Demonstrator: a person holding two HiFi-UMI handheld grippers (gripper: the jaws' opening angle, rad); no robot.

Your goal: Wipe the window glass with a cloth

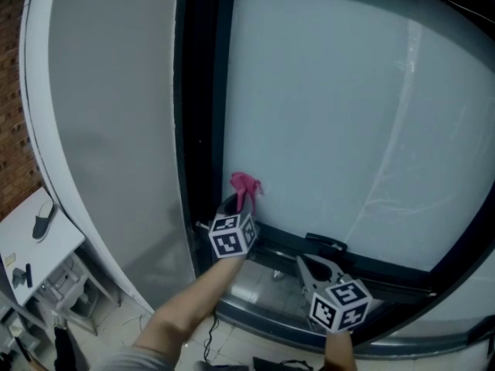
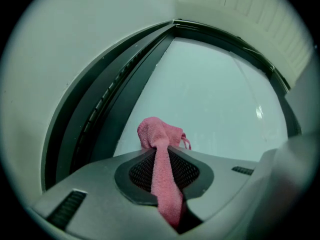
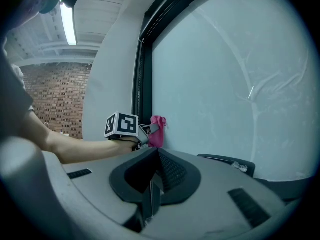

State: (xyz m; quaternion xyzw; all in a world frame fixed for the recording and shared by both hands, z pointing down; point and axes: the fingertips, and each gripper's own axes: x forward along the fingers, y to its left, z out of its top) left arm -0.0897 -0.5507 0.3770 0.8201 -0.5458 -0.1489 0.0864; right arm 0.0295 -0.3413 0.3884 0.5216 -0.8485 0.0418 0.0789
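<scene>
My left gripper (image 1: 238, 205) is clamped on the pink cloth (image 2: 159, 134), and the cloth sits at the lower left corner of the window glass (image 1: 348, 114), just beside the dark frame (image 1: 203, 114). I can't tell whether the wad is pressing on the pane or just short of it. My right gripper (image 1: 313, 269) hangs low by the bottom edge of the glass with its jaws together on nothing.

I'd judge the wiping barely under way: pale streaks (image 1: 387, 168) show across the right side of the pane and the whole upper part is left to cover.

The cloth's long axis runs along the jaws, and its bunched end sticks out past the tips, pointing up towards the glass.
</scene>
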